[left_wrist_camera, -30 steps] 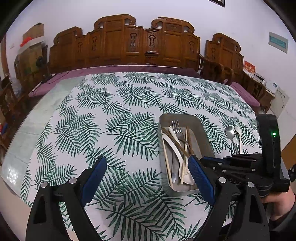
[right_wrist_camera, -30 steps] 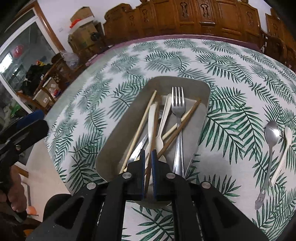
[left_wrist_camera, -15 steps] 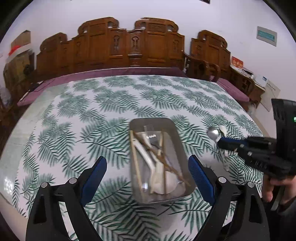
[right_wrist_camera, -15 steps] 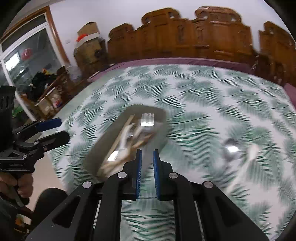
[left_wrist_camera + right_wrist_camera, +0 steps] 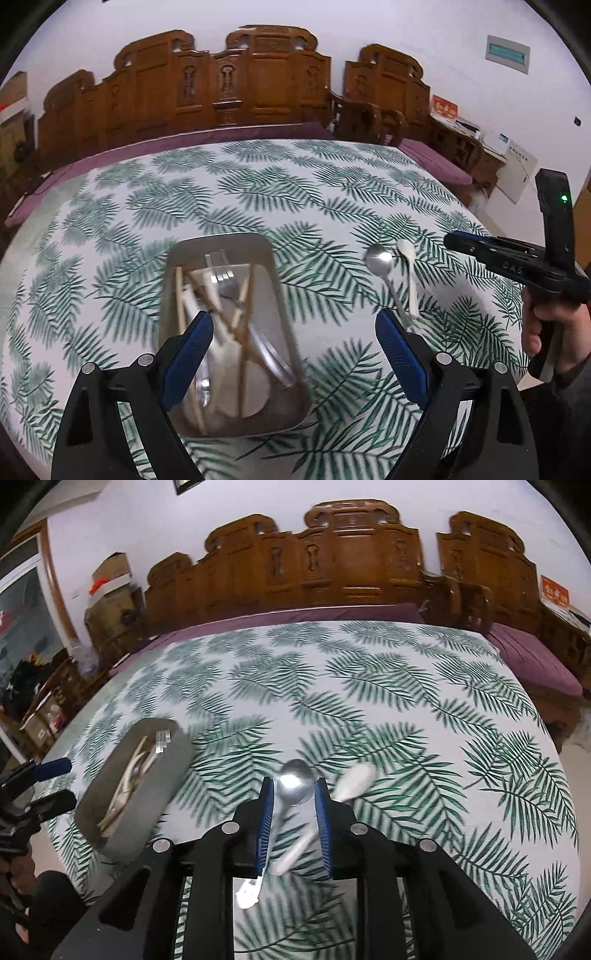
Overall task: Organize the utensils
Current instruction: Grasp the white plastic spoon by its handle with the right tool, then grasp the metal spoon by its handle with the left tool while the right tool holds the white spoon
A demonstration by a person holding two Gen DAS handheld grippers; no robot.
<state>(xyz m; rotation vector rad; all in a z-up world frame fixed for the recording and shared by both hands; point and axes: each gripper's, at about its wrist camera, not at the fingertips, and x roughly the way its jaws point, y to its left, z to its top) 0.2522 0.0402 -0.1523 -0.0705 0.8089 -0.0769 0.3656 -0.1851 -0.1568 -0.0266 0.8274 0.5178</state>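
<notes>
The right gripper (image 5: 293,797) hangs part-open over the metal spoon (image 5: 295,775), gripping nothing; the left gripper (image 5: 291,336) gapes wide above the steel tray (image 5: 273,302). Both spoons lie on the fern tablecloth (image 5: 406,701), bowls pointing away, white spoon (image 5: 354,779) blurred. Carved wooden chairs (image 5: 332,568) line the wall.

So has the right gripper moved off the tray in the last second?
Yes. The right gripper has swung right, away from the metal tray, and is now open over the metal spoon on the tablecloth.
</notes>
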